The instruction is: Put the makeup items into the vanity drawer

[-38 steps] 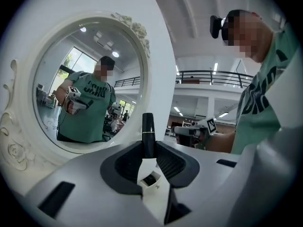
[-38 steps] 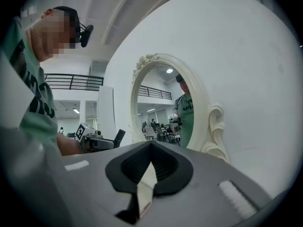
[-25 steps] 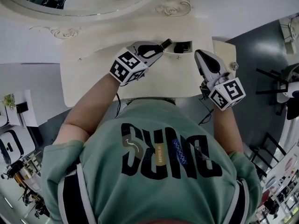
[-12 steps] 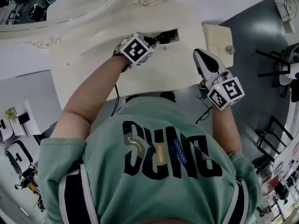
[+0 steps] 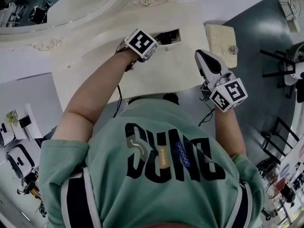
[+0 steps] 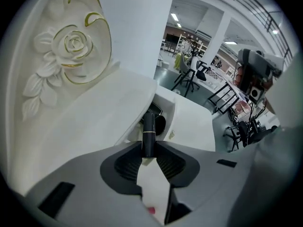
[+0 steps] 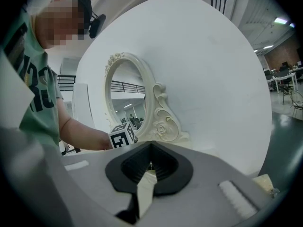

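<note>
Large black letters, upside down and unclear, cross the green T-shirt (image 5: 171, 151); square black-and-white markers cover the left cube (image 5: 142, 43) and the right cube (image 5: 229, 94).

Worker in a sage-green, short-sleeved T-shirt (image 5: 156, 127) with bold black block lettering (image 5: 209, 163) across the front, a small blue patch and a tan label set among the letters (all upside down to the head view). Dark side panels (image 5: 71, 198) edged in white run down below the sleeves. Both hand-held tools, the left gripper (image 6: 148, 150) and the right gripper (image 7: 150, 164), have smooth pale-grey shells and black ribbed lining in a rounded recess at the jaws. Each carries a white cube (image 5: 229, 94) printed with black square markers, and thin black cables (image 5: 118, 99) trail from both.
</note>
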`<state>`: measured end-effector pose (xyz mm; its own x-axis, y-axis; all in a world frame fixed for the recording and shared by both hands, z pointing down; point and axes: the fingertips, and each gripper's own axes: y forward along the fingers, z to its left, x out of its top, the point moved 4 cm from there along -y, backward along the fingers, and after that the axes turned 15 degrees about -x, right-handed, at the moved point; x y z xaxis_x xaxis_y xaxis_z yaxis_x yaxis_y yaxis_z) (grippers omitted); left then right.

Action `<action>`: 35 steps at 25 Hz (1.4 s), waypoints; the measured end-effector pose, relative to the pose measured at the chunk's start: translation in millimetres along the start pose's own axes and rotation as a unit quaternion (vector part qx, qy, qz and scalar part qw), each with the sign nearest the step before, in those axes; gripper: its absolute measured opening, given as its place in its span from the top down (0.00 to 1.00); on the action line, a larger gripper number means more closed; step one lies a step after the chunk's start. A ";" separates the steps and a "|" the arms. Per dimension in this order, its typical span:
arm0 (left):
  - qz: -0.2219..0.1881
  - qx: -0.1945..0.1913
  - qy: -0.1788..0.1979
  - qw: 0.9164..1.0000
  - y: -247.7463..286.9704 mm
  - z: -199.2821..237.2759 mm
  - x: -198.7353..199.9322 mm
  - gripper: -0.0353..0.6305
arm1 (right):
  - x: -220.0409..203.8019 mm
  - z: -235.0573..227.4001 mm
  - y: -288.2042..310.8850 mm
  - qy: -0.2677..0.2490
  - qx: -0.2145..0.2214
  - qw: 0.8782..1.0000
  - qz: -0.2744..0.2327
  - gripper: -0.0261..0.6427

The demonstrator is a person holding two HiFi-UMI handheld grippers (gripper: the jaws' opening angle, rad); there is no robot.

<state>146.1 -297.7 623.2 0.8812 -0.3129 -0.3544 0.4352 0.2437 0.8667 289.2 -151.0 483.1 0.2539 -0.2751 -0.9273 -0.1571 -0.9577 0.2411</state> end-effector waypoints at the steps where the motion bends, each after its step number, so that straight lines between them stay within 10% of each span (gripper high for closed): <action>1: 0.003 0.000 -0.006 1.000 -0.1 0.0 -0.7 0.80 | 0.2 0.8 -0.8 -0.001 0.000 1.000 0.000 0.95; 26: -0.060 0.011 -0.042 0.997 -7.8 -4.3 8.1 0.70 | 6.5 1.7 -13.8 -0.004 -0.001 1.000 -0.008 0.95; 35: -0.194 -0.025 -0.032 0.980 -66.3 -28.9 -5.4 0.70 | 21.7 15.2 -3.3 -0.017 0.011 1.000 -0.015 0.95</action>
<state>117.9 -285.6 557.6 0.6342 -0.4476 -0.6305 0.7457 0.1386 0.6517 280.7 -152.5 457.8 0.2266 -0.2421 -0.9434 -0.1702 -0.9636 0.2064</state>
